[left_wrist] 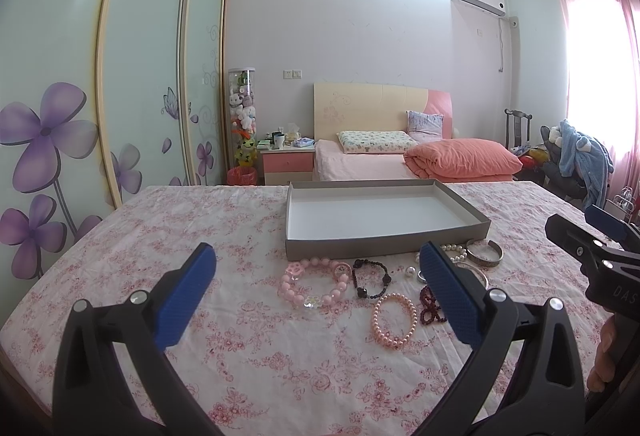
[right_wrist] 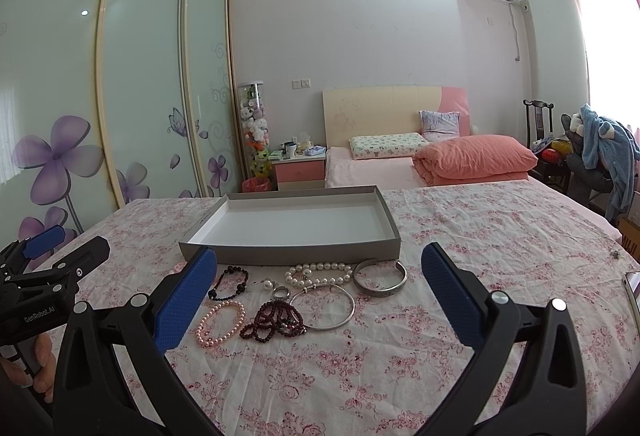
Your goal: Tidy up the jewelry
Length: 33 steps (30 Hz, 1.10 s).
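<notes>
Left gripper (left_wrist: pixel 316 288) level, low over floral tablecloth (left_wrist: pixel 248 368), fingers spread wide, nothing held. Right gripper (right_wrist: pixel 318 294) alongside, likewise agape and unloaded. Bracelets — pink bead bracelet (left_wrist: pixel 316 282), silver bangle (right_wrist: pixel 380 279), garnet strand (right_wrist: pixel 276 320) — clustered just before grey tray's (right_wrist: pixel 288 251) near wall.

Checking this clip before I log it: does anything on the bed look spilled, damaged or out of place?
Nothing looks damaged or spilled. The grey tray sits empty and level on the floral sheet, with the bracelets, such as the white pearl bracelet and the thin silver bangle, lying loose in front of it. One small dark item lies alone near the right edge; too small to identify.
</notes>
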Each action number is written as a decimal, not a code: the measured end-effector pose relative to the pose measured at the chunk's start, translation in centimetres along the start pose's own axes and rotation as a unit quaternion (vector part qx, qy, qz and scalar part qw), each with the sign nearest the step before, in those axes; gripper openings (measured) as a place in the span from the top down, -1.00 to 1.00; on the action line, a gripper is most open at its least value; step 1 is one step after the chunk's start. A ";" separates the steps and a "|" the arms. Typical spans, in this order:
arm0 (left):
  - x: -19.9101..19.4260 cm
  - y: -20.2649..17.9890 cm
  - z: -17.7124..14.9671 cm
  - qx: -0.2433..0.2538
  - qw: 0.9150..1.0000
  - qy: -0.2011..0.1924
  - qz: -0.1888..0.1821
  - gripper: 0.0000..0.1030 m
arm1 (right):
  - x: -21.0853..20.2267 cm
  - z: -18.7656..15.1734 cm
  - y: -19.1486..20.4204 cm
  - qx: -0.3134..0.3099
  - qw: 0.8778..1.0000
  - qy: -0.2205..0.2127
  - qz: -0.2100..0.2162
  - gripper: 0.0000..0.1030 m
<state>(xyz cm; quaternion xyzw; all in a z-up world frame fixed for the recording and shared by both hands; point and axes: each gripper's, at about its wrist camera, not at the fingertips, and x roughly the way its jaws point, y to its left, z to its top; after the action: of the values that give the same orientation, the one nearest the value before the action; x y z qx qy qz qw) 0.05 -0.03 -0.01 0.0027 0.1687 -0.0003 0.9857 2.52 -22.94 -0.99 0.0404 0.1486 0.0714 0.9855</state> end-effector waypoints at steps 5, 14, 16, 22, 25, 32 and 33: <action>0.0 0.0 -0.3 0.000 1.000 0.000 0.000 -0.92 | 0.0 0.0 0.0 0.000 1.000 0.000 0.000 -0.97; 0.0 0.0 -0.3 0.000 1.000 0.001 0.000 -0.92 | 0.1 0.0 -0.1 0.000 1.000 0.001 0.000 -0.97; 0.1 0.0 -0.3 0.000 1.000 0.001 0.000 -0.92 | 0.1 0.0 -0.1 0.001 1.000 0.002 0.000 -0.97; 0.7 0.2 -0.7 0.005 1.000 0.014 0.006 -0.92 | 0.9 -0.1 -0.5 0.007 1.000 0.017 0.000 -0.97; 2.2 0.3 -1.0 0.010 0.999 0.039 0.010 -0.92 | 2.3 0.0 -1.7 0.018 0.999 0.045 -0.010 -0.97; 7.4 1.5 -0.8 0.003 0.990 0.138 -0.006 -0.92 | 8.3 -0.2 -4.7 0.041 0.984 0.165 -0.046 -0.97; 8.2 1.7 -0.8 -0.001 0.989 0.150 -0.010 -0.92 | 9.2 -0.4 -5.1 0.047 0.981 0.182 -0.049 -0.97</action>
<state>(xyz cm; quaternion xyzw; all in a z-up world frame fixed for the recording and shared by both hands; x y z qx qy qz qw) 7.48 1.71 -3.48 0.0005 0.3151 -0.0100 0.9490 11.81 -26.54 -4.52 0.0653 0.3304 0.0224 0.9413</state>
